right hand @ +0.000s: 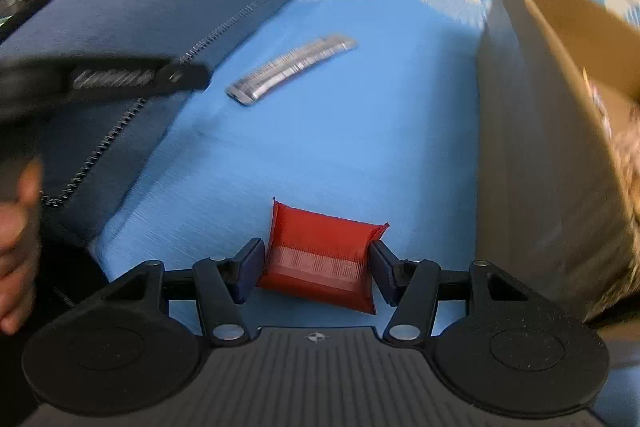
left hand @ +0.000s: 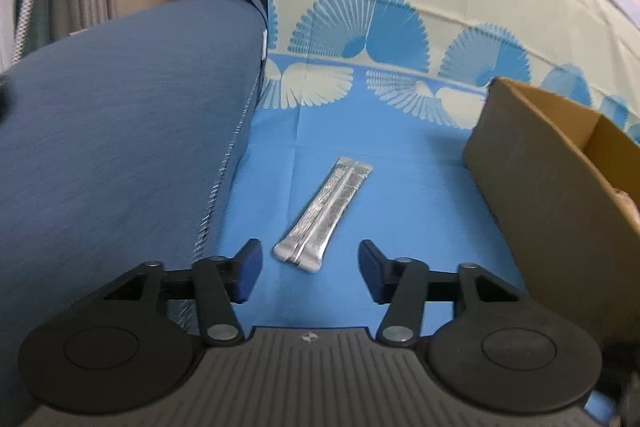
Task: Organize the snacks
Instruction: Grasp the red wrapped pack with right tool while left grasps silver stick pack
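Item 1, left gripper (left hand: 311, 269): my fingers stood spread and pinched nothing. No earlier view was to hand.

Item 2, silver stick packets (left hand: 325, 213): a flat pair, side by side, lying on the blue cloth (left hand: 400, 187) just ahead of my left fingers, the near end toward 6 o'clock and the far end tilted toward 1 o'clock. Not touched by either pad.

Item 3, right gripper (right hand: 317, 269): my fingers pinched a red pouch (right hand: 320, 255) from both sides, the pads pressing its left and right edges and the pouch puffed between them.

Item 4, cardboard box (left hand: 540, 187): open-topped, standing on the cloth at 3 o'clock of the packets. Something mottled showed inside, too blurred to tell.

Item 5, dark blue cushion (left hand: 120, 115): with a zip along its edge, at 9 o'clock of the packets.

Item 6, hand (right hand: 16, 247): at the left edge of the right wrist view, blurred.
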`<action>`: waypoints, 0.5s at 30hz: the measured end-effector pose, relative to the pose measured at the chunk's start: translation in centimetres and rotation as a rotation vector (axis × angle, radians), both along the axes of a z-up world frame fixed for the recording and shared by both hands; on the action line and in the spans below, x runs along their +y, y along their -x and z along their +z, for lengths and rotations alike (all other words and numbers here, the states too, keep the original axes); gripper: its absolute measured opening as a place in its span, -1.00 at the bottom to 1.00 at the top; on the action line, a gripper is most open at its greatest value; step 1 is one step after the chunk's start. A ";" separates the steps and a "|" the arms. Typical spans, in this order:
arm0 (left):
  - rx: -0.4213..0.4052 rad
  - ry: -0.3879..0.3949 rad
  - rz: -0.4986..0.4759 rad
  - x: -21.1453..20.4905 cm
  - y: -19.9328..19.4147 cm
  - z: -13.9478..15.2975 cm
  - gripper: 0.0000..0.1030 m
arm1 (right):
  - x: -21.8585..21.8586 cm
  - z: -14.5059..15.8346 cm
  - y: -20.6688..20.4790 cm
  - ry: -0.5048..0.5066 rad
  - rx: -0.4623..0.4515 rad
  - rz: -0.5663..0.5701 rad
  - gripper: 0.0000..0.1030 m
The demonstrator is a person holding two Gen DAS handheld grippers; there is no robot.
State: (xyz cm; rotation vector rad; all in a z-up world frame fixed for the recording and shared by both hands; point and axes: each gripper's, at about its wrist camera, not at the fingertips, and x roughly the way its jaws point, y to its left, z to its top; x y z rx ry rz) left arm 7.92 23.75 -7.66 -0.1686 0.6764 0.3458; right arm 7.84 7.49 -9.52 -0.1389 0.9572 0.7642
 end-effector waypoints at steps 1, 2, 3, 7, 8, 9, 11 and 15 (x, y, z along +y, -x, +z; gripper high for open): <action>0.013 0.001 0.002 0.1 -1.1 -0.3 0.47 | -0.1 -0.2 0.0 0.008 0.010 -0.001 0.16; 0.031 -0.004 0.004 0.2 -2.4 -0.6 0.53 | -0.1 -0.4 0.0 0.015 0.011 0.004 0.16; 0.046 -0.015 0.008 0.3 -3.6 -0.9 0.58 | -0.2 -0.4 0.1 0.017 0.007 0.009 0.16; 0.137 -0.040 0.012 0.8 -7.6 -2.5 0.67 | -0.6 -0.3 0.5 0.010 0.012 0.024 0.16; 0.165 -0.042 0.014 1.0 -8.2 -2.9 0.67 | -0.8 -0.3 0.5 0.007 0.016 0.024 0.16; 0.175 -0.039 0.018 1.2 -8.6 -3.2 0.61 | -0.8 -0.3 0.4 0.004 0.021 0.024 0.16; 0.190 0.014 0.004 1.9 -8.5 -3.5 -0.07 | -1.0 -0.3 0.2 -0.001 0.028 0.024 0.17; 0.194 0.050 -0.033 2.0 -7.0 -3.0 -0.42 | -0.8 -0.2 0.0 -0.003 0.032 0.024 0.17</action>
